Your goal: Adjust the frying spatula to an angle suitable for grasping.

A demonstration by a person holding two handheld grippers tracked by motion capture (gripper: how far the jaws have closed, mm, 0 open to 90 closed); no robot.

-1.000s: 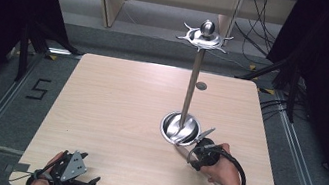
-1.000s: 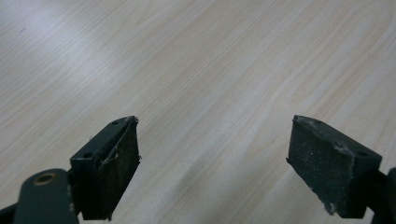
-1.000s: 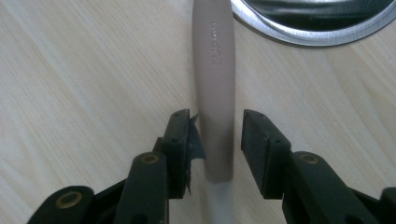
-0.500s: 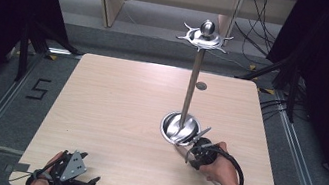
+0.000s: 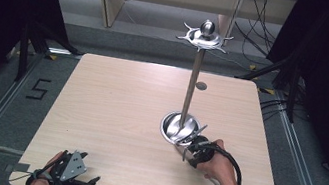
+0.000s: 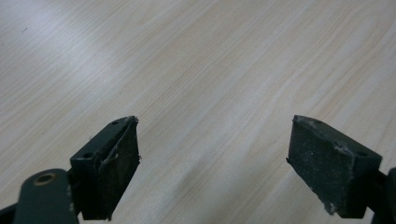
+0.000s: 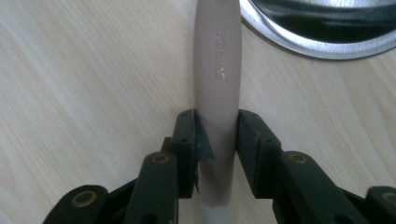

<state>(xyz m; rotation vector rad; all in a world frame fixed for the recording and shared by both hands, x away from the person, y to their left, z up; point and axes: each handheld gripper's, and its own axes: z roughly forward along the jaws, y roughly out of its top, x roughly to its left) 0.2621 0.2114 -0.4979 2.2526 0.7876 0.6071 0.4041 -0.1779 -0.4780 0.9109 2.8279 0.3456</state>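
Right claw (image 7: 215, 140) over pale wooden table (image 5: 114, 109)

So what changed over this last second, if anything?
The right gripper has just been closing its jaws and now clamps the beige utensil handle lying by the stand's round steel base. That hand barely shifted. The left gripper stayed open at the table's near edge; the stand has not moved.

My right claw (image 7: 215, 140) is clamped tight, its jaws having just closed; my left claw (image 6: 215, 158) rests near-left, jaws wide apart.
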